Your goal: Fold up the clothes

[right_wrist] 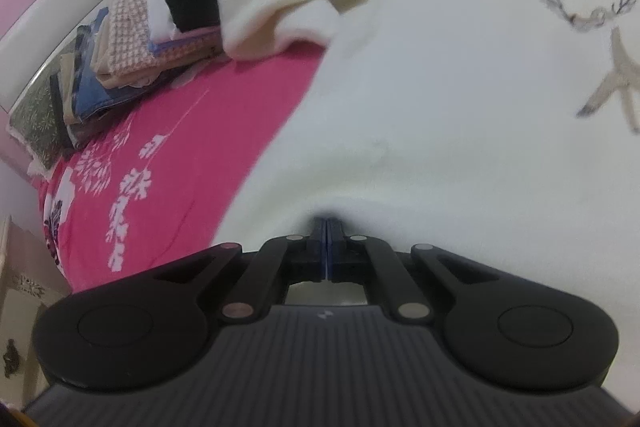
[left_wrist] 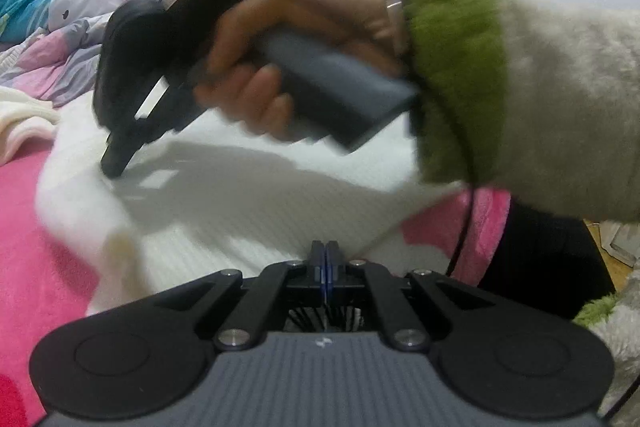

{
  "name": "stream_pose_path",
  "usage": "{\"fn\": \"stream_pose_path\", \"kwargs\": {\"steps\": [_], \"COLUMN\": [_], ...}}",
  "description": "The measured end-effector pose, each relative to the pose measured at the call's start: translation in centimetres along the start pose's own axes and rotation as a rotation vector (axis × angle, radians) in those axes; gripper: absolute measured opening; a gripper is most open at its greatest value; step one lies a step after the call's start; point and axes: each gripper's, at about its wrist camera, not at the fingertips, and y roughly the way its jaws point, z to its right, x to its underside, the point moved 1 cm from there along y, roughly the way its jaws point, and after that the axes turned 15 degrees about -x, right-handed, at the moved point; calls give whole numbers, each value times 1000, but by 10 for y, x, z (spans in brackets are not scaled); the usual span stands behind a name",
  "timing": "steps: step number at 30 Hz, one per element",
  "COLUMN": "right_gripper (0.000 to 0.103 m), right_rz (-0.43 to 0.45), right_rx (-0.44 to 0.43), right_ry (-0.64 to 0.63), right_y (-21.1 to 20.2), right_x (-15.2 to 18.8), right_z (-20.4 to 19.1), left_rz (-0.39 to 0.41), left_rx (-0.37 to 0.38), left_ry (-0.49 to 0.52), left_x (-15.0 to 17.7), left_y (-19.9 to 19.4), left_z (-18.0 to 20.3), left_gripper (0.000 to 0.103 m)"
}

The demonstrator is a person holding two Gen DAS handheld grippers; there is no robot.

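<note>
surface: bed with a pink floral sheet; crumpled pink-grey duvet at the far end
garment: white sweater spread flat on the sheet; deer embroidery facing up; one sleeve folded back near the stack
stack: folded clothes piled along the bed edge, beside the sleeve
left gripper: jaws pressed together; tips at the sweater's edge; whether cloth is pinched, can't tell
right gripper: jaws closed, tips sunk into the sweater, fabric puckered around them
hand: holds the right gripper's handle; green cuff at the wrist
</note>
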Motion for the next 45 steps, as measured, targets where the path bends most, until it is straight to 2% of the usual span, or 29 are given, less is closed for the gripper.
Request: {"fn": "stream_pose_path", "kwargs": {"steps": [1,11,13,16,18,20,22,24,27,29,31,35,37,39,41,44,45], "right_gripper": [3,5,0,0,0,0,5,5,5,4,0,0,2,5,5,3,1], "right_rz": [7,73,70,191,272,316,321,323,220,145,155,387,420,421,393,294,292], "right_rx": [20,215,249,237,263,250,246,241,210,318,419,339,360,342,272,260,274], "right_ry": [11,123,171,222,219,257,208,160,143,136,142,331,331,286,245,233,246], "right_y": [-14,-152,-144,-137,-139,-155,-183,-210,-226,-222,-218,-238,-244,-254,-260,-254,-250], "right_x": [7,82,82,57,42,40,54,69,100,111,109,90,88,101,119,146,150], "right_z": [4,40,66,98,110,116,100,85,72,82,109,166,163,140,114,100,107], "left_rz": [2,2,-5,-13,-18,-22,-28,-34,-45,-50,-54,-63,-68,-73,-78,-85,-87], "left_rx": [3,35,31,21,13,5,4,9,17,16,11,10,9,9,8,8,7], "left_ry": [-4,-21,-13,-1,8,17,22,23,25,27,34,41,45,48,52,59,61], "left_x": [0,2,1,1,0,0,-1,-2,-4,-5,-5,-7,-8,-9,-10,-11,-12], "left_y": [0,4,3,1,0,-1,-2,-1,0,0,1,1,1,1,1,1,1], "left_z": [-1,-8,-8,-6,-4,-2,-1,-3,-4,-4,-3,-2,-2,-1,-1,-1,0], "left_gripper": [1,2,2,2,2,2,2,2,2,2,2,2,2,2,2,2,2]}}
